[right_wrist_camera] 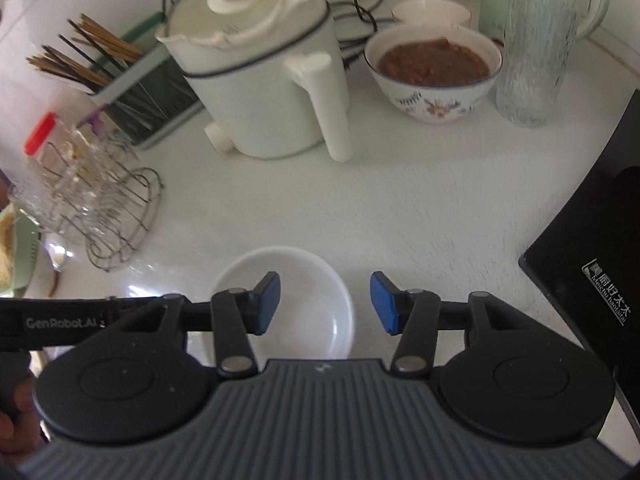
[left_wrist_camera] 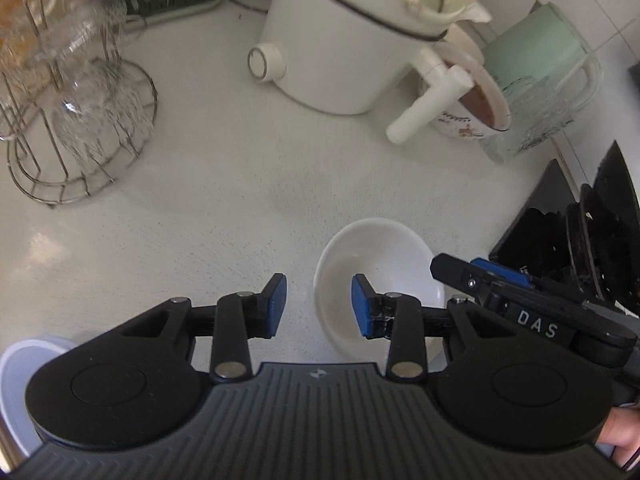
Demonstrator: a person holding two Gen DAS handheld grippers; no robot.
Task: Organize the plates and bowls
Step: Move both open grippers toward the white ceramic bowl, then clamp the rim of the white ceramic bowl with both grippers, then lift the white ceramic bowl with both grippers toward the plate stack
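Both sets of fingers spread, pinching nothing — left gripper and right gripper straddling opposite rims of white bowl, likely for lifting off bench.

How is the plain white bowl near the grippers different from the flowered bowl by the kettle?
The white bowl is empty; the flowered bowl holds brown food. The white bowl is plain, the flowered one painted outside with a dark rim line. The white bowl sits apart in the open; the flowered one is crowded among a glass and kettle. Both stand upright on the counter.

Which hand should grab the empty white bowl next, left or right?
Probably either, slightly the left. The left gripper already straddles the bowl's near rim with open jaws. The right gripper also straddles a rim, nothing held.
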